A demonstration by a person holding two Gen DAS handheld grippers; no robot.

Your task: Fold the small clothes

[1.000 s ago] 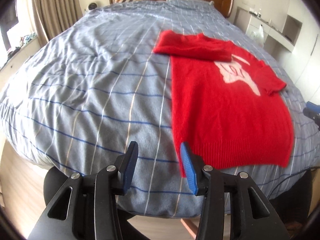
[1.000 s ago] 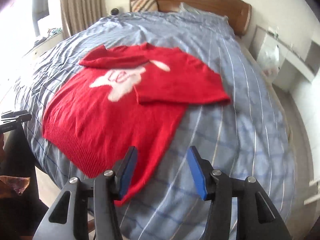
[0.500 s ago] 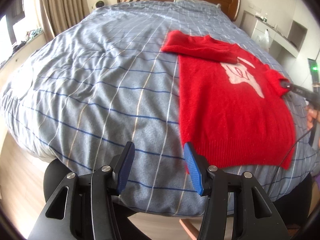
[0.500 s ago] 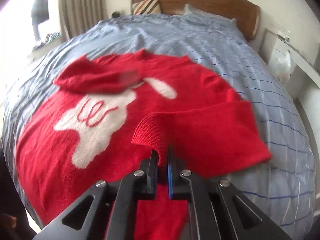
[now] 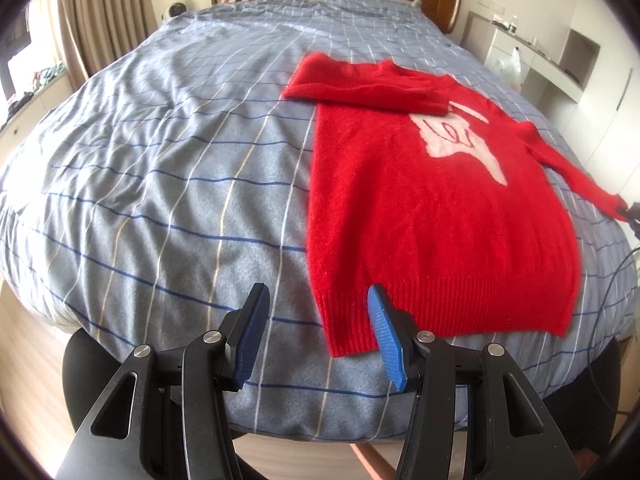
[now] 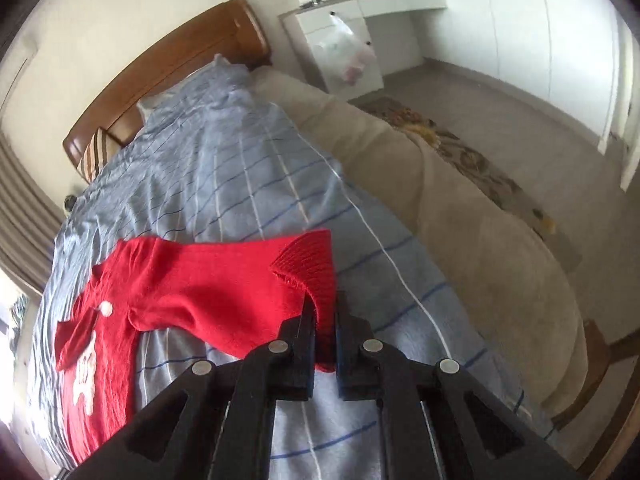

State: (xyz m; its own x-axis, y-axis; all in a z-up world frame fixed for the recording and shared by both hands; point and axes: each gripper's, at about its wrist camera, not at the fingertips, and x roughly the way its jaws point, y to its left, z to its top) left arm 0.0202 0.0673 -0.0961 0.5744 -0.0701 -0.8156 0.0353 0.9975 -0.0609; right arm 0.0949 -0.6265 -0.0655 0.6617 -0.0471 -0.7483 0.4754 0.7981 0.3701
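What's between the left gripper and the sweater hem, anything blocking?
Nothing visible. The left gripper is open over bare bedspread, with the red sweater hem right beside its blue fingers. The right gripper already clamps the sleeve cuff.

My sweater (image 5: 432, 216) is red with a white motif (image 5: 460, 142) on the chest. The bed cover (image 5: 160, 184) is grey-blue, checked with dark blue and white lines. My left gripper (image 5: 316, 334) has blue pads on black fingers.

a red sweater (image 5: 432, 216) lies on the blue checked bed (image 5: 168, 168).
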